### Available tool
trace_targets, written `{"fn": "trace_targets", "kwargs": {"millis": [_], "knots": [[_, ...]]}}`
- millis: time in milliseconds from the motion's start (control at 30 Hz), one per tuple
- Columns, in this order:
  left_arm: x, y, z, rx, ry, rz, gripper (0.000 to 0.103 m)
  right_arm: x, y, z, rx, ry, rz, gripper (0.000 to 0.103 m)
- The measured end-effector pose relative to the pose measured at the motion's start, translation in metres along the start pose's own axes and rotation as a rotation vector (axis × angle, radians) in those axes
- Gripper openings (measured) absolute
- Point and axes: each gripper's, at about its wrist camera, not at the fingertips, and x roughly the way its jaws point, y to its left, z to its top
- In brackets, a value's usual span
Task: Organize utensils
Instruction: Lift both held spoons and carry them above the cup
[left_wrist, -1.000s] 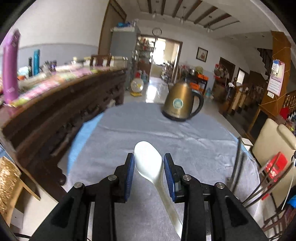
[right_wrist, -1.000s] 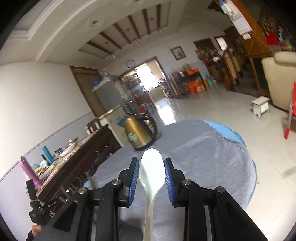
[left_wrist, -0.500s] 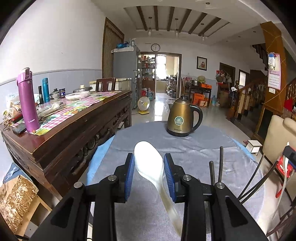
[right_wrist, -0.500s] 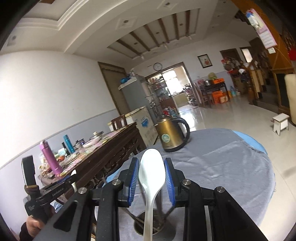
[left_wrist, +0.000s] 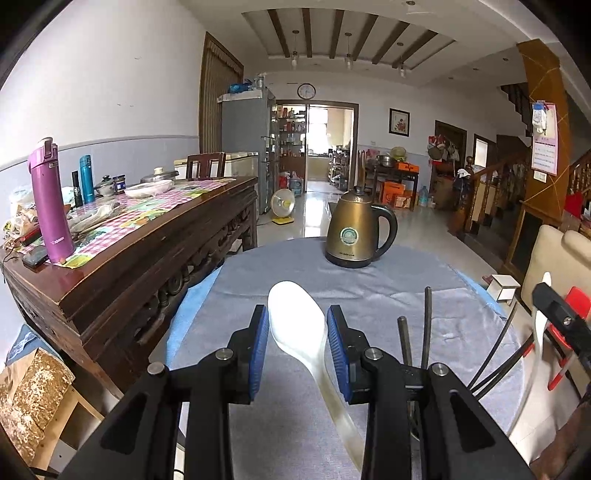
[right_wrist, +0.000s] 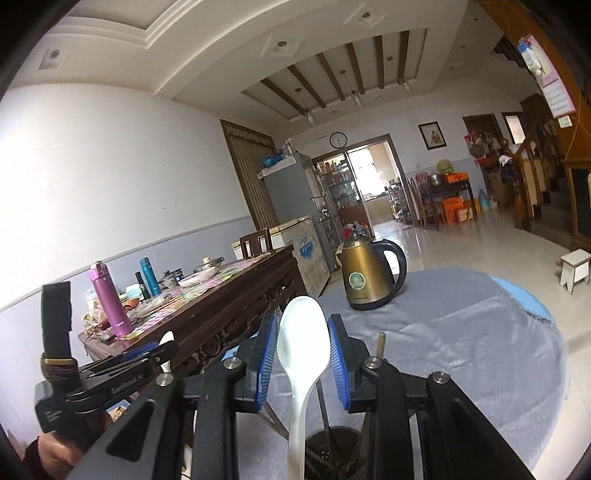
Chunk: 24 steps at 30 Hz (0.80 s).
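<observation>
Each claw holds a white spoon.
Left claw (left_wrist: 297, 334) pinches its spoon (left_wrist: 297, 321), bowl between pads; right claw (right_wrist: 303, 349) pinches its spoon (right_wrist: 303, 339) above the holder (right_wrist: 334, 448).

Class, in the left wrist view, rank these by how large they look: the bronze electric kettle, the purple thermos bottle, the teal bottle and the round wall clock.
1. Purple thermos bottle and bronze electric kettle: too alike to separate, and their nearness differs.
2. Teal bottle.
3. Round wall clock, farthest away, so apparent size only.
</observation>
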Motion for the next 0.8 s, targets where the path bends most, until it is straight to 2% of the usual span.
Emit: {"fn": "trace_targets", "kwargs": {"millis": [200,367,567,800], "knots": [[-0.001,-0.004,0.0,-0.006,0.008,-0.015,0.034,0.003,-0.004,-0.008,0.009,0.002,-0.004,0.03],[-0.004,-0.007,0.001,-0.04,0.002,-0.073,0.034,0.005,-0.006,-0.006,0.017,-0.014,-0.001,0.03],[-0.007,-0.009,0.003,-0.106,-0.052,-0.183,0.034,0.016,-0.01,-0.006,0.026,-0.039,0.004,0.03],[-0.001,-0.017,-0.005,-0.155,-0.125,-0.223,0.034,0.034,-0.011,-0.021,0.035,-0.058,-0.013,0.03]]}}
